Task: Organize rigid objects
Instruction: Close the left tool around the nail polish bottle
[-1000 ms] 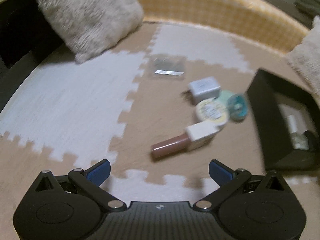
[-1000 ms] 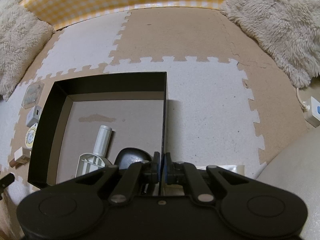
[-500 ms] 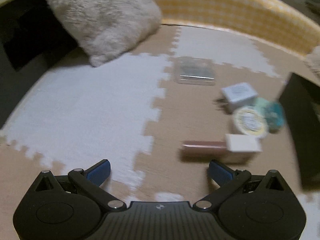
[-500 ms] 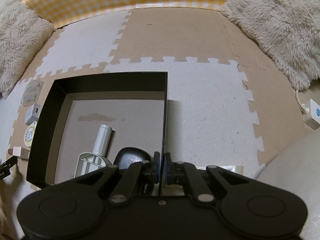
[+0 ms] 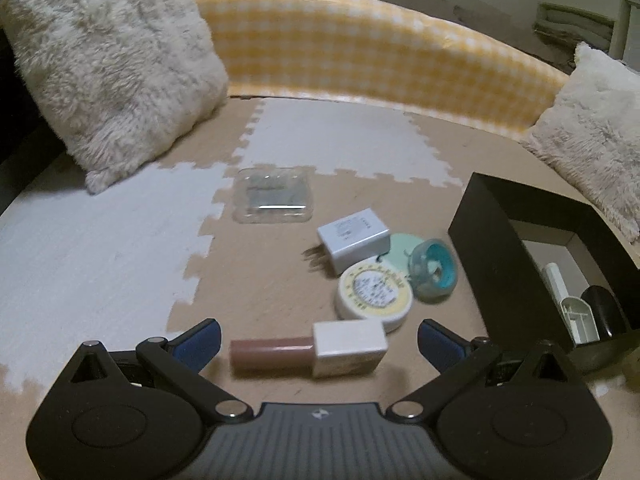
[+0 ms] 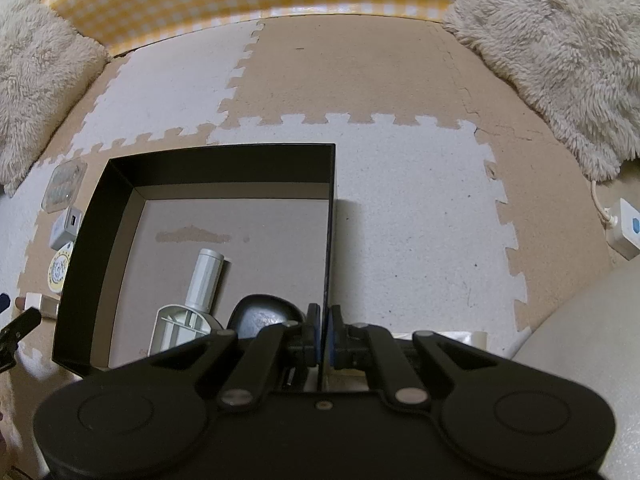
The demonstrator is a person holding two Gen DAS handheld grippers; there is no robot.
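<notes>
The left gripper [image 5: 319,338] stands wide open and holds nothing, its two blue fingers on either side of the lip gloss tube [image 5: 308,348], which lies on its side on the foam mat [image 5: 100,248] with the white cap toward the black box [image 5: 476,236]. To take it well, I think the person should lower the fingers until they are level with the tube and close across the pink body and not on the cap, because the cap can pull off and a round tube can roll away. The round tin [image 5: 374,294] touches the cap or lies just behind it, so the right finger needs care not to push it. The right gripper [image 6: 323,330] is closed tight on the right wall of the box and steadies it. Only the right wrist view shows the whole floor of the box, with a white tube [image 6: 204,280] and a dark rounded thing [image 6: 266,316] at the near end and much free room behind; only the left view shows the teal ring [image 5: 434,270].
</notes>
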